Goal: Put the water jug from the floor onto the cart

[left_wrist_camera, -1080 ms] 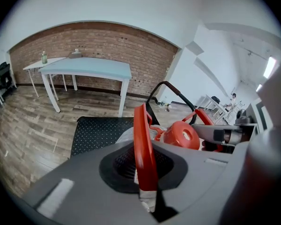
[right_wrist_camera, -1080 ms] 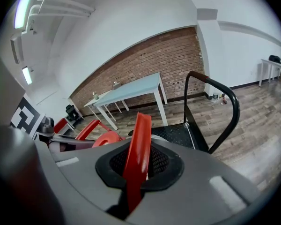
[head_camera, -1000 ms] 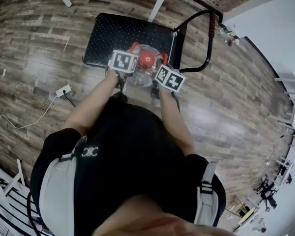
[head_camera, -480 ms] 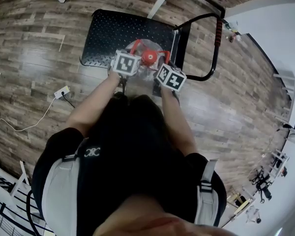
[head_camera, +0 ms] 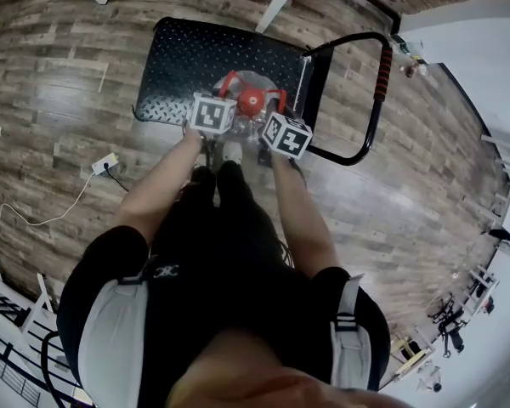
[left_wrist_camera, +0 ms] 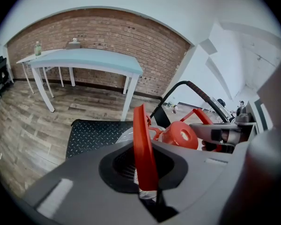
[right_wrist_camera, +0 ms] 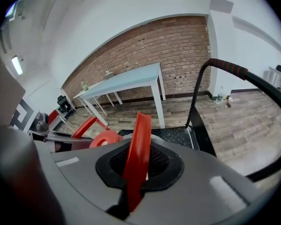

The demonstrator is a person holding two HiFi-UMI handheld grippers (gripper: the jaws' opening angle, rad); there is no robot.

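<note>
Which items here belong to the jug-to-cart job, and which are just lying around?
In the job: water jug, cart, left gripper and right gripper, both shut on its red handles.
Lying about: pale blue table, floor power strip.

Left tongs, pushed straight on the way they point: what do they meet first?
The left tongs are shut on the water jug's red handle, so that comes first. Right behind it is the jug's clear shoulder, then probably the black cart deck; depth past the handle is hard to judge.
</note>
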